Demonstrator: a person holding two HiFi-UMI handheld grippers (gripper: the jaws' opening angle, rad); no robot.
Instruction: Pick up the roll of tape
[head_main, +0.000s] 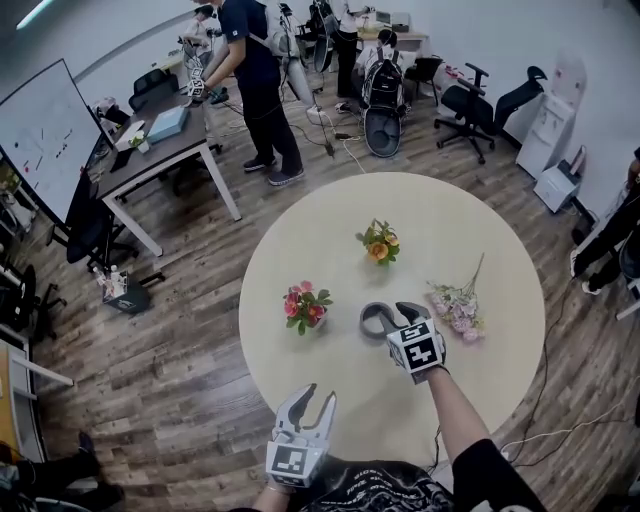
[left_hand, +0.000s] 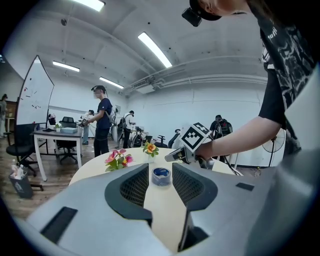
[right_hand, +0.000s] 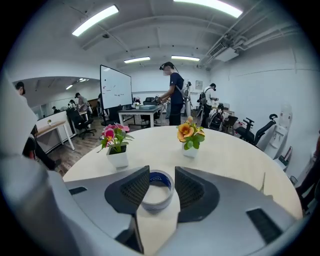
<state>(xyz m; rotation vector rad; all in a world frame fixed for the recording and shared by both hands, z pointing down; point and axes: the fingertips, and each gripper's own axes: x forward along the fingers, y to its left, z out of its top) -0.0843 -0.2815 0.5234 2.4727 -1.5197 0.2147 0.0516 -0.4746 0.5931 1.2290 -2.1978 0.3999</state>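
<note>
Right gripper (right_hand: 161, 171) jaws gape around the roll of tape (right_hand: 159, 201); left gripper (head_main: 318, 396) gapes empty. Next, I'd squeeze, then lift.

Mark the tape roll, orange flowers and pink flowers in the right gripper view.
tape roll (right_hand: 156, 204), right gripper view, near outer wall.
orange flowers (right_hand: 185, 132), right gripper view, largest bloom.
pink flowers (right_hand: 109, 133), right gripper view, top bloom.

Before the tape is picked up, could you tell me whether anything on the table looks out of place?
Only the loose pink flower bunch, which lies flat near the right edge of the table, while the orange flowers and the pink-red flowers stand upright in small pots. Nothing looks spilled or damaged.
</note>
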